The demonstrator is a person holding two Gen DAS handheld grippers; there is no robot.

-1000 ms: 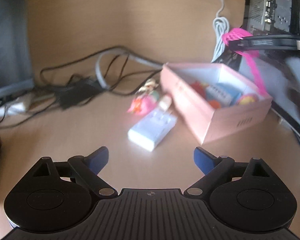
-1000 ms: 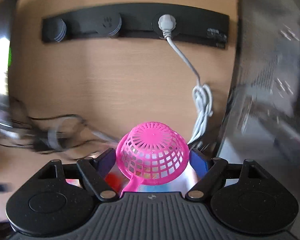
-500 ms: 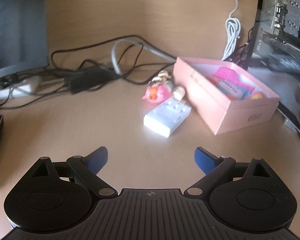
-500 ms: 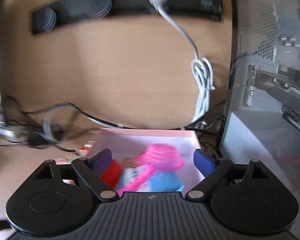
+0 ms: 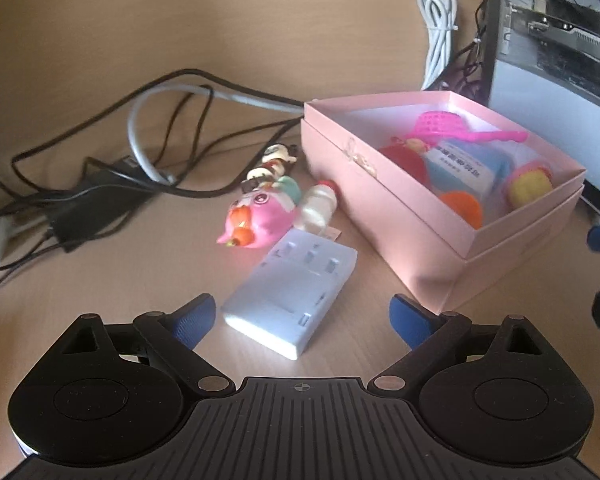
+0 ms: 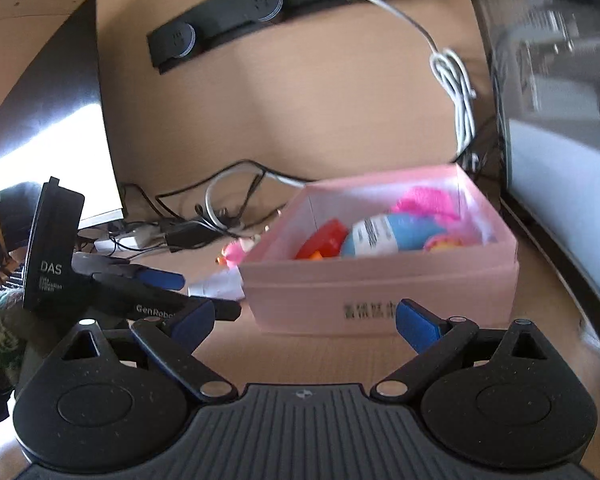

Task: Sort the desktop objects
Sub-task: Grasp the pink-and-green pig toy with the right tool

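Wooden desk (image 5: 100, 280) | pink box (image 5: 420, 216) filled | left tongs (image 5: 302, 316) spread, closing | right tongs (image 6: 304, 320) spread, opening, empty

I see a computer desk, in a home or a small office. The desk (image 5: 100, 264) has a light wood surface, and a wood panel (image 6: 300, 112) stands behind it. On this panel there is a black socket strip (image 6: 260, 4) with a white cable (image 6: 456, 92) plugged in. At the right stands an open computer case (image 5: 560, 20) with its boards visible. At the left I see the dark edge of a monitor (image 6: 60, 100). Many black cables (image 5: 112, 168) and a power adapter (image 5: 96, 208) lie on the desk.
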